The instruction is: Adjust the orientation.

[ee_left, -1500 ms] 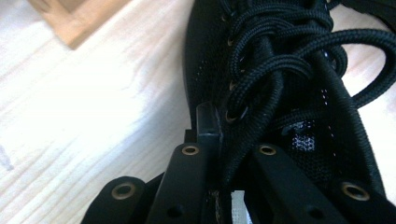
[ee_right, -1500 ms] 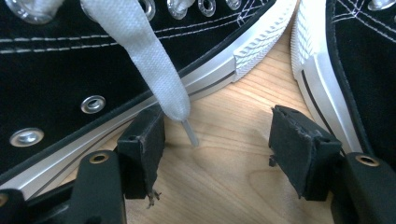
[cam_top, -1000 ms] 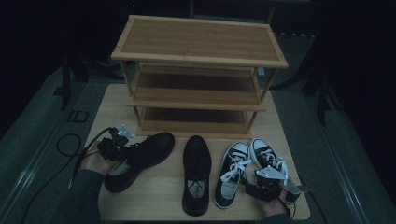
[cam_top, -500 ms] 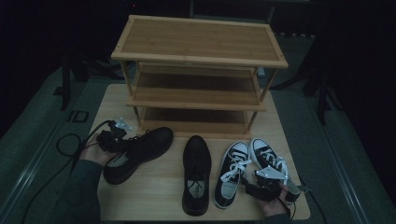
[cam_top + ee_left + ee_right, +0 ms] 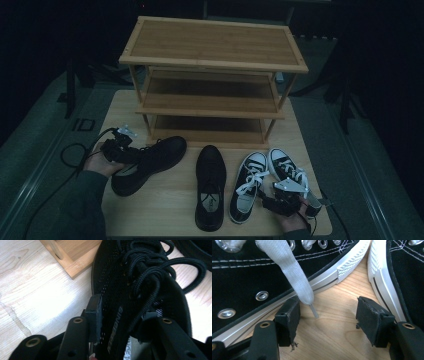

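1. The left gripper grips the black mesh shoe at its heel collar; in the left gripper view its jaws pinch the perforated knit wall of this shoe, one pad outside, one inside the opening
2. The shoe's upper is a fine, dotted weave with thick round black laces looping over the tongue; pale lettering runs along the collar between the jaws
3. It sits at the left of the pale wooden surface, toe pointing toward the bamboo shoe rack, whose corner leg and bottom shelf lie just beside the shoe's left flank in the left gripper view
4. The rack has three slatted tiers with raised rims; the tiers look bare, with open room between them
5. The right gripper rests low at the front right of the surface, its jaws spread wide and holding nothing
6. In the right gripper view they straddle bare wood between the two black canvas sneakers; one pad nearly touches a ribbed white rubber sole edge, and a flat white woven lace with a clear tip hangs down by it
7. The sneakers show metal eyelets and white stitching
8. A smooth black leather dress shoe lies in the middle, apart from both neighbours
9. The right gripper sits close to the surface's front right edge
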`<state>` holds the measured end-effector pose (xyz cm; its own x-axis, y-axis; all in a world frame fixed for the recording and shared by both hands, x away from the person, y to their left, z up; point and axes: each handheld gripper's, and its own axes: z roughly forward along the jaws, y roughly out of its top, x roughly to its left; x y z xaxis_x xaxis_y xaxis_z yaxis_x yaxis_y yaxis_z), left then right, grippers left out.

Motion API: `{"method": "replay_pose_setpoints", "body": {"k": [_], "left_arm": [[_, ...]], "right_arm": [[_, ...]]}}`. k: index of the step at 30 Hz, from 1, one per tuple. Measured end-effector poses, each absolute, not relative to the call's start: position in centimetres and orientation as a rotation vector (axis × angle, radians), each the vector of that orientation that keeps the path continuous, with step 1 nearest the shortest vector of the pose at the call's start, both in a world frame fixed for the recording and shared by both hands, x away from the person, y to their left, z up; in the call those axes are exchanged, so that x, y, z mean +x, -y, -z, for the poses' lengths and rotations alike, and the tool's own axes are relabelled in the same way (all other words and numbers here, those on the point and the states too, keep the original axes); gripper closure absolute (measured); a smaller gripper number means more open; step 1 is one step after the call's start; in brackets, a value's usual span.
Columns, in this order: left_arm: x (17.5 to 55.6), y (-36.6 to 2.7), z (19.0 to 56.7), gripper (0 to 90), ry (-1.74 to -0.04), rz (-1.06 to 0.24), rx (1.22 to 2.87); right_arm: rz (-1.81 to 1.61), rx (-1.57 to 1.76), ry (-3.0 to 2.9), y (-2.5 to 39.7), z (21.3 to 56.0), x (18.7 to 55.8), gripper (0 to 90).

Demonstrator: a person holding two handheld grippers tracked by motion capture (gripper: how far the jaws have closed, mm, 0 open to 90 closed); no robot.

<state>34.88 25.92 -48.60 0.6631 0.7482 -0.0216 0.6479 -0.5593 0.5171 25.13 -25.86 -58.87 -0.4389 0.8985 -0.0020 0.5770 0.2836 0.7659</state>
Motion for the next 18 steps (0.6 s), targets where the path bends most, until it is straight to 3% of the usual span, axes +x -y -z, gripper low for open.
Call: {"method": "replay_pose_setpoints", "body": {"k": [9,18], "left_arm": [[33.8,-26.1,47.6,53.3,-1.079,-0.285,2.379],[32.5,-25.4,46.2,53.0,-1.091,-0.344,2.372]], "right_arm": [[-0.988,1.324,-2.122,25.9,58.9,25.1,35.7],[-0.987,1.324,-2.121,25.8,58.9,25.1,35.6]]}}
